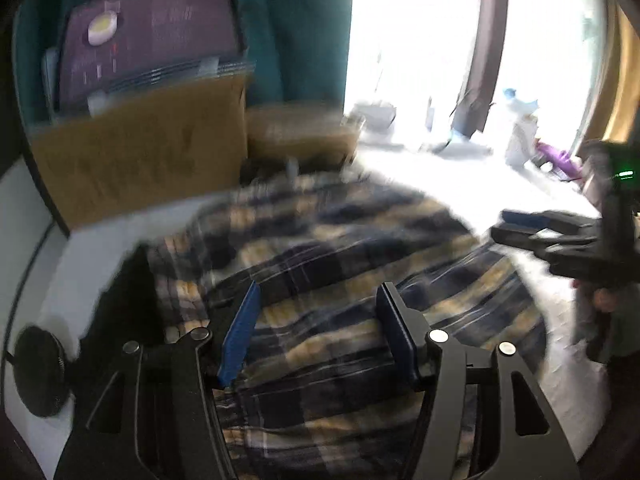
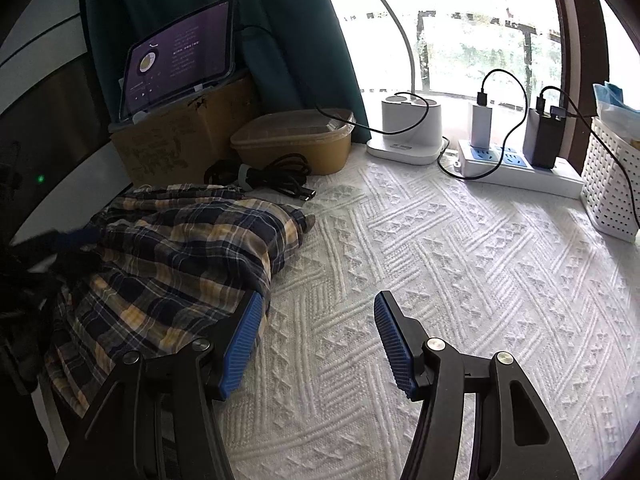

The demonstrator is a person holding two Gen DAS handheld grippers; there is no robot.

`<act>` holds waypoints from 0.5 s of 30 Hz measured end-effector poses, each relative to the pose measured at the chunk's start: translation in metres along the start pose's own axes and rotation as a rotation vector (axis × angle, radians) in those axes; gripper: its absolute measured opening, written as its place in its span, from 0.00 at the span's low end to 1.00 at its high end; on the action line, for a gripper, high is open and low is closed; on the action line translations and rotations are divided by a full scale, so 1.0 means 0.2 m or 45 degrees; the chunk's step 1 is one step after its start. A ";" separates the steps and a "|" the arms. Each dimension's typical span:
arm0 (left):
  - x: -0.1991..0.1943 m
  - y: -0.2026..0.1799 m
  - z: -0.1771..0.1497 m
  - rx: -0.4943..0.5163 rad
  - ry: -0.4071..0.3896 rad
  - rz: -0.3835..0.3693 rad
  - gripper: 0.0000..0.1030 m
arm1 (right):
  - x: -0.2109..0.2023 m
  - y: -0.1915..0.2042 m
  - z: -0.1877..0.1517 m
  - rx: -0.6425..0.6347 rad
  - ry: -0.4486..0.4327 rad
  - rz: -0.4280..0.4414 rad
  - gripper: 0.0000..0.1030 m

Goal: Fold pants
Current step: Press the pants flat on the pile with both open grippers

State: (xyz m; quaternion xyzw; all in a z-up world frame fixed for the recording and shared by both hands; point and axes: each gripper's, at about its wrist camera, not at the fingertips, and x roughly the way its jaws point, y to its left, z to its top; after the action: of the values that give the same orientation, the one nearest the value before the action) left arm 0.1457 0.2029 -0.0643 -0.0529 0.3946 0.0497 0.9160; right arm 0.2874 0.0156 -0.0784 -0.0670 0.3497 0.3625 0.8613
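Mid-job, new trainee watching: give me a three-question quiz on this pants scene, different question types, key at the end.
1. True or false: the right tongs are clamped on the plaid pants.
2. Which sits on the cardboard box? A) tablet B) white basket C) power strip
3. Fill in: the pants lie on a white ____ cloth.

Key: 1 false, both tongs stand open, the left tongs empty over the pants; 2 A; 3 textured.

Pretty blurry shot. The left gripper (image 1: pixel 318 304) hangs over the plaid pants (image 1: pixel 340 248), blue pads apart, nothing pinched. The pants lie bunched on the white textured cover (image 1: pixel 460 184). The right gripper (image 1: pixel 508 226) pokes in from the right, beside the fabric's edge.
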 end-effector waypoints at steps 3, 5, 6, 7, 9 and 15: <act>0.02 0.02 -0.01 -0.011 -0.006 0.006 0.59 | -0.02 -0.02 -0.02 -0.004 0.006 -0.010 0.59; 0.01 0.04 -0.01 -0.030 -0.011 0.016 0.59 | -0.03 -0.04 -0.04 -0.003 0.015 -0.019 0.59; 0.01 0.05 0.00 -0.039 -0.017 0.034 0.59 | -0.04 -0.05 -0.05 -0.003 0.021 -0.024 0.59; 0.01 0.06 0.00 -0.049 -0.023 0.062 0.59 | -0.05 -0.05 -0.06 -0.003 0.026 -0.029 0.59; 0.01 0.09 -0.01 -0.068 -0.028 0.153 0.59 | -0.06 -0.07 -0.08 -0.005 0.033 -0.036 0.59; -0.11 0.07 -0.04 -0.129 -0.112 0.080 0.59 | -0.12 -0.11 -0.13 -0.013 0.040 -0.063 0.59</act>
State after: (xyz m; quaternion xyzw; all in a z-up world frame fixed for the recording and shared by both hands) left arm 0.1223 0.2148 -0.0539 -0.0846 0.3525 0.1004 0.9266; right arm 0.2754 -0.0241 -0.0847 -0.0856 0.3594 0.3416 0.8642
